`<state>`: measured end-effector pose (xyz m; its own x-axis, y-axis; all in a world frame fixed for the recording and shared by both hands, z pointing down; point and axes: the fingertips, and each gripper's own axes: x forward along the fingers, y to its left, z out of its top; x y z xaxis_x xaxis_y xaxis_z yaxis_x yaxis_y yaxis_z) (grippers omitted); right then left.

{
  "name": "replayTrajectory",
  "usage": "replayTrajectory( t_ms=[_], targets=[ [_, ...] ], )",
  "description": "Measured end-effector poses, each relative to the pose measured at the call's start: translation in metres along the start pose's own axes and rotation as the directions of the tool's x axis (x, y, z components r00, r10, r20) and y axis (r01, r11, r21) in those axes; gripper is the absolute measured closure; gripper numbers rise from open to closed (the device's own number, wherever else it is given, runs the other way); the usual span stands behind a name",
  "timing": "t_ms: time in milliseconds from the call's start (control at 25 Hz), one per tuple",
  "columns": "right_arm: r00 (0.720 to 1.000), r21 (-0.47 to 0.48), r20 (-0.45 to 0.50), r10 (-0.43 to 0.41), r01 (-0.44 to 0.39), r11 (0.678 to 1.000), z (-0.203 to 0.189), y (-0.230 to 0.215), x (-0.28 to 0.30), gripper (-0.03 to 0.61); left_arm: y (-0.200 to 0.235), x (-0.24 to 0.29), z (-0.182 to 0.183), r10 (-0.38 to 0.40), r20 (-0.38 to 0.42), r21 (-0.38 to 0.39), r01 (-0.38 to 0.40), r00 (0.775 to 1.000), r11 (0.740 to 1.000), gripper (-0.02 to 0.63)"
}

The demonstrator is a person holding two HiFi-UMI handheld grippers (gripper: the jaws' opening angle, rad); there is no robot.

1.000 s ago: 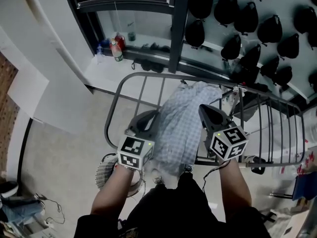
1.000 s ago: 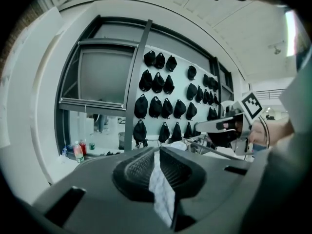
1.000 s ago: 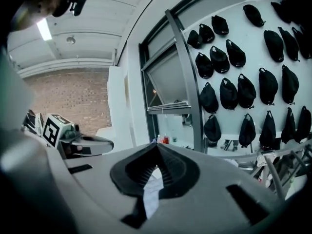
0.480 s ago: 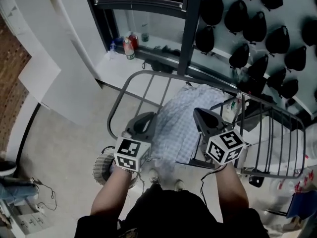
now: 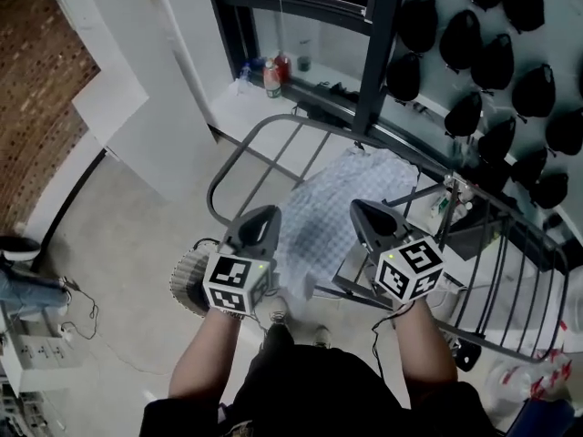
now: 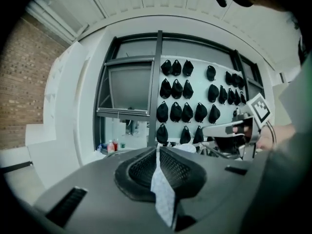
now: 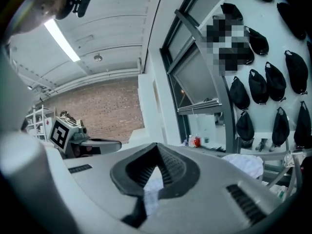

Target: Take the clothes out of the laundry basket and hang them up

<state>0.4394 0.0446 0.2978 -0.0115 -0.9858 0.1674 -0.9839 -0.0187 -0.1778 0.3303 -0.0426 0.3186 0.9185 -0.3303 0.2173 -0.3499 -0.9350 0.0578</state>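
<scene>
We are pinching the seemingly light, floppy pale blue checked fabric garment (image 5: 330, 209), draped on the grey metal drying rack (image 5: 314, 126), by its six o'clock edge, left tool (image 5: 262, 217) and right tool (image 5: 364, 212) both clamped on it.

We can read no words or numbers here. The bottles' (image 5: 271, 77) labels are too small. The cubes (image 5: 234, 283) carry only square markers.

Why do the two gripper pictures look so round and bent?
Left gripper view: wide-angle lens bows the window frame, corners go black, the close checked cloth looks soft. Right gripper view: same bending, ceiling light glares. Head view: straighter, fairly sharp.
</scene>
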Motion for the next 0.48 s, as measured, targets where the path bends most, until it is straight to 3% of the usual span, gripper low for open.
replayTrajectory(
  t_ms=[280,480],
  targets=[
    [0.987,-0.007,-0.018,0.161,-0.162,0.987,-0.008,0.044,-0.002,0.572,0.003,-0.064,-0.010,0.174,0.019,-0.010,-0.174,0.985,0.985,0.603],
    [0.961,-0.008,-0.050,0.270,-0.271,0.963,-0.017,0.095,0.010,0.572,0.022,-0.123,-0.026,0.294,0.004,-0.043,-0.294,0.956,0.955,0.603]
  ],
)
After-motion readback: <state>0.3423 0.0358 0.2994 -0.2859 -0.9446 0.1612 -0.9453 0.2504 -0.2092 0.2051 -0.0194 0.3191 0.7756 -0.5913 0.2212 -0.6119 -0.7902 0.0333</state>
